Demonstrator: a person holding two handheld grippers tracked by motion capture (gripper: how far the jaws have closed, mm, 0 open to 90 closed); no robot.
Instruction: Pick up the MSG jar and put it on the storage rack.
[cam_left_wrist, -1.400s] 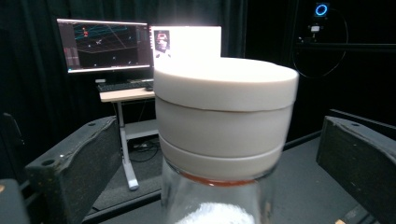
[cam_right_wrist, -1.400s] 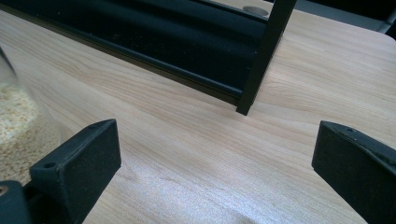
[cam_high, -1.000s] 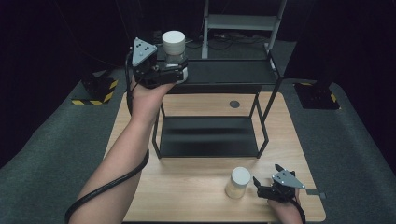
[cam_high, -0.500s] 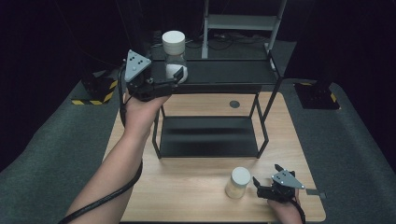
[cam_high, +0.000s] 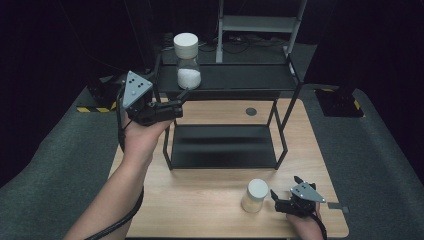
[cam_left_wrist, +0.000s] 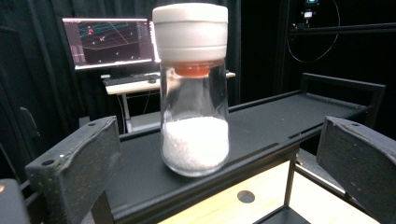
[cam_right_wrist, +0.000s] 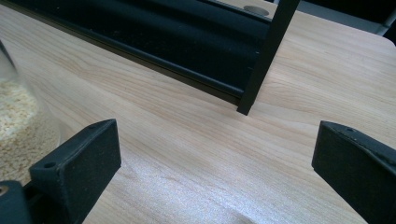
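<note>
Pale wood-grain table (cam_high: 210, 210), smooth and rectangular with rounded corners, set on grey carpet in a dark, black-curtained room. Round grey disc (cam_high: 251, 111) inset near the table's far edge. Lit monitor (cam_left_wrist: 108, 43) on a desk in the background of the left gripper view. Black metal rack (cam_high: 225, 82) of thin square tubing standing on the far half of the table, with a matte upper shelf and a lower shelf near the tabletop.

Clear glass jar (cam_high: 188, 61) upright at the left end of the rack's upper shelf: cylindrical, wide white lid, orange ring beneath it, white granules filling the lower part. Left gripper (cam_high: 172, 106) held just beside the rack's left end, jaws spread wide and empty, jar apart from them and farther back between the two in the left gripper view.

Second jar (cam_high: 254, 195), white-lidded, with beige grains, upright near the table's near edge toward the right corner. Right gripper (cam_high: 277, 197) resting just right of it, jaws wide apart, gripping nothing.
</note>
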